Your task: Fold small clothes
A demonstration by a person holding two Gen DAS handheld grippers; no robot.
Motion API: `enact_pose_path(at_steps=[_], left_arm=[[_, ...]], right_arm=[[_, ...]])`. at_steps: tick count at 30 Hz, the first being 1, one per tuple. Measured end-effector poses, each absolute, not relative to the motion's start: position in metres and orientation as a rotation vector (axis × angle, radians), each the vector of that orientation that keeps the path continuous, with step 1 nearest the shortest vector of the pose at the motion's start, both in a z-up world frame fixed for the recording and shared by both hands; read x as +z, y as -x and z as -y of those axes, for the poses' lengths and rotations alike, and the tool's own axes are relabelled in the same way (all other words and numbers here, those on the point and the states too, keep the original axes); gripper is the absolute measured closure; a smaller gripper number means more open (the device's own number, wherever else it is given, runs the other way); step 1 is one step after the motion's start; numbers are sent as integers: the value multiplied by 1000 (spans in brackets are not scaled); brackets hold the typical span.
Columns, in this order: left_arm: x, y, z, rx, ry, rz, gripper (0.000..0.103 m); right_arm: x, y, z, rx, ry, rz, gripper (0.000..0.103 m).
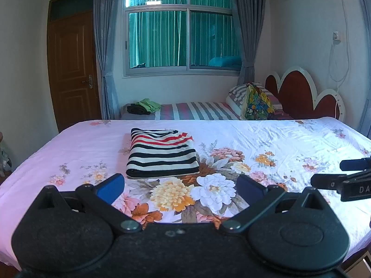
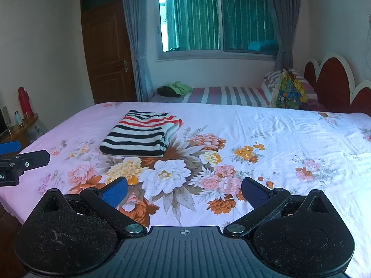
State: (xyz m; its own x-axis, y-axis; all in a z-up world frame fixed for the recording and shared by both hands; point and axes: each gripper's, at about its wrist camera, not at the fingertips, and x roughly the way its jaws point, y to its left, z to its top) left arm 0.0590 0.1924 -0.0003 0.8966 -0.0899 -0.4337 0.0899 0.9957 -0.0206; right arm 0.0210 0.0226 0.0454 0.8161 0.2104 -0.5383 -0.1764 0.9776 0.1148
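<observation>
A folded garment with black, white and red stripes [image 1: 162, 153] lies flat on the floral bed sheet [image 1: 289, 139]. It also shows in the right wrist view [image 2: 141, 134], left of centre. My left gripper [image 1: 180, 186] is open and empty, held above the sheet just short of the garment's near edge. My right gripper [image 2: 184, 191] is open and empty, above the flower print, to the right of the garment and nearer than it. Each gripper shows at the edge of the other's view: the right one [image 1: 343, 173] and the left one [image 2: 23, 155].
A second bed with a striped sheet [image 1: 197, 111] stands behind, with green and dark clothes [image 1: 143, 106] and a colourful bag [image 1: 257, 104] on it. A red headboard [image 1: 301, 95] is at the right. A red bottle [image 2: 24, 102] stands on a side table at the left.
</observation>
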Motion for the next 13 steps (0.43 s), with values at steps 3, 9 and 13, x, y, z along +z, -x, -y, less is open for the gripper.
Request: enact_pose_path(at_steps=[3,9,13], left_arm=[[0,-59,-191,-96,3,-447,1],[-2,-60,-188,-96,12,-459,1],[-6,-63,-188,-102,33,-481,1]], right_arm=[[45,-21,-23,209,-62,-580,0],[45,-21,-21,212,-60,-577,0],[45,-21,-20,215,-63,-576,0]])
